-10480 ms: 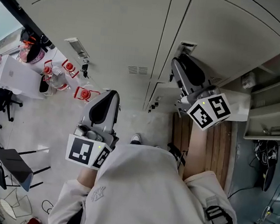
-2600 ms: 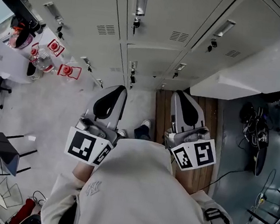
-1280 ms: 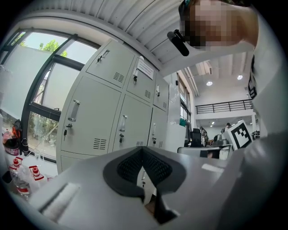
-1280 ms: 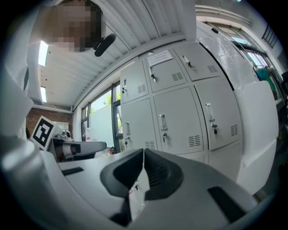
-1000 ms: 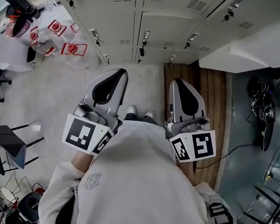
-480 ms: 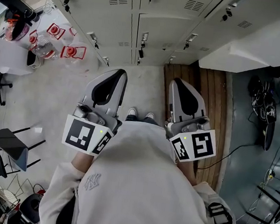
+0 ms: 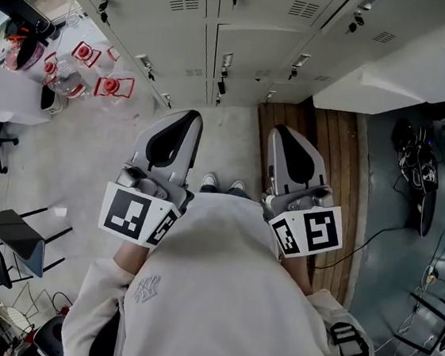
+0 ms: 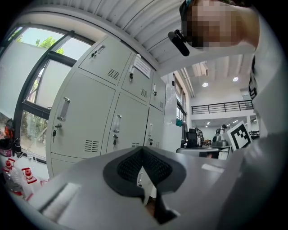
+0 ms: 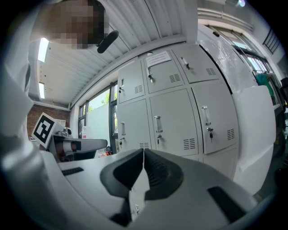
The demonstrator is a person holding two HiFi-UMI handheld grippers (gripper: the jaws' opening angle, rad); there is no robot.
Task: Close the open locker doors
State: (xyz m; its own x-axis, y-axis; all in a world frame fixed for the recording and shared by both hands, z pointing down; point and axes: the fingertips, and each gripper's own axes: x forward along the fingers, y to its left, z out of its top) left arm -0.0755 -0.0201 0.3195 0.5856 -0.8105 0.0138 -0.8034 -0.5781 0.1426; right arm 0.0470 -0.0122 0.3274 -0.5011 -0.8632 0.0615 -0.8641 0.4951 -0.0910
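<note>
Locker doors (image 7: 245, 48) ahead all look shut, though farther right I can't tell; left gripper (image 7: 191, 118) and right gripper (image 7: 280, 132) jaws together, empty.

The white top (image 7: 225, 293) has a small "NY" mark (image 7: 146, 288). The paper note (image 9: 158, 59) on a locker door (image 9: 167, 80) is too small to read.

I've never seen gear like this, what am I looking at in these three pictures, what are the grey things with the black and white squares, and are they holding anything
A person stands facing grey lockers, holding a hand-held two-jaw tool in each hand: the left gripper and the right gripper. The squared cubes are part of them. One picture looks down from a head camera; the other two look along each gripper's jaws. Both pairs of jaws are together, holding nothing. The doors straight ahead look shut.
</note>
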